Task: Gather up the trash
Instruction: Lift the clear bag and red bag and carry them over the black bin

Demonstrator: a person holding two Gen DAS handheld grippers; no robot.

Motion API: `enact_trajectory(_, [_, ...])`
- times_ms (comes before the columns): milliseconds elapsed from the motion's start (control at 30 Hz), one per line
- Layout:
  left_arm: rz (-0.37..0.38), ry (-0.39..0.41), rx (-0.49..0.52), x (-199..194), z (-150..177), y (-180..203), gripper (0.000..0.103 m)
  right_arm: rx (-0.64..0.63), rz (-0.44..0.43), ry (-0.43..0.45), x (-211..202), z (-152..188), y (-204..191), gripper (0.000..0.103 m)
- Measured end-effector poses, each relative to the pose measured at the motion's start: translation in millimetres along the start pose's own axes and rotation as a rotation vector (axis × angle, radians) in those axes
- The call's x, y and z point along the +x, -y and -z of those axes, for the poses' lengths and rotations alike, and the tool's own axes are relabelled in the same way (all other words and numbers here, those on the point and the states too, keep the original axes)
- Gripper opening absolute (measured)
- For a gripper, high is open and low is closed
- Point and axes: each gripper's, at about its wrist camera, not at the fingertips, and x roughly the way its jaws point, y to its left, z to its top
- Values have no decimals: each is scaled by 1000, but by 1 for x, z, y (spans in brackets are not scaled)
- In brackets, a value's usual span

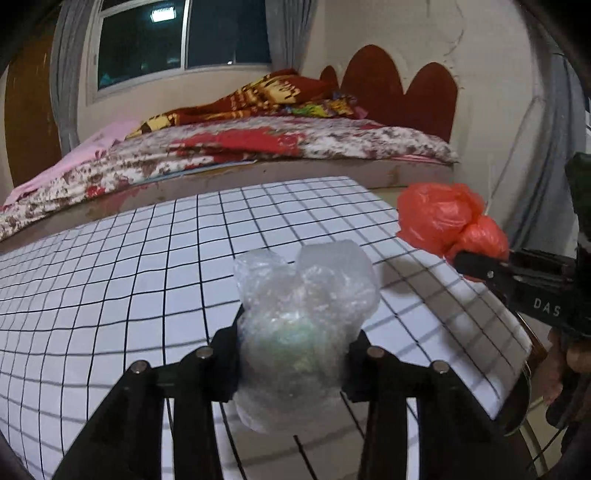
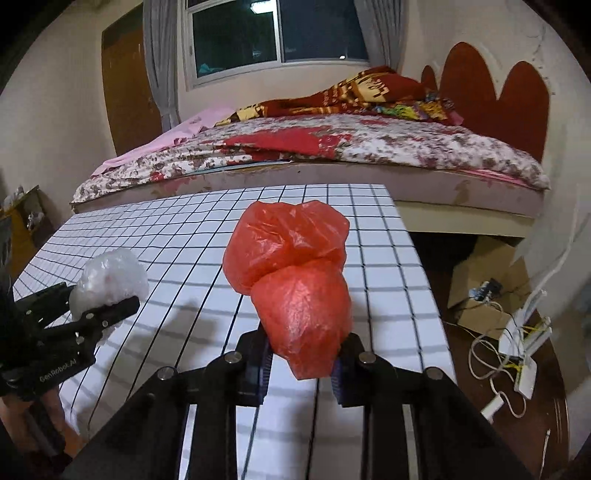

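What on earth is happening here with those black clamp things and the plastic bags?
A person is collecting trash with two tools. The left hand-held gripper is shut on a crumpled clear plastic bag, and the right hand-held gripper is shut on a scrunched red-orange plastic bag. Both bags are held above the white table with black grid lines, beside a bed with a floral cover.

A white desk (image 2: 207,236) ruled with a black grid fills the middle. Behind it, at twelve o'clock, a bed with a floral red-and-white quilt (image 2: 369,147) sits under a dark window with grey curtains (image 2: 280,33). At three o'clock, an open cardboard box (image 2: 480,273) and white cables (image 2: 491,365) lie on the floor.
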Motion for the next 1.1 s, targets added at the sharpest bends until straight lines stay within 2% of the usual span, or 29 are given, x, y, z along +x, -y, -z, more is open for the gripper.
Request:
enact_trajectory(233, [26,31,5,-35,16,23,42,7,29,37,-66,35,7,27])
enact_trajectory(500, [44,66,19,-65,28,48,42,19,61,86,-120,68,19,27])
enact_trajectory(633, [58,89,41,-76,40,70,42,51,87,117,-138,90,30,27])
enact_trajectory(767, [85,87,60,-80,50,95,42,98,96,99,-146,110,45,27])
enact_trajectory(1100, [155,76,124,-80,55,149,42,162,189,119,-180,132,91,27])
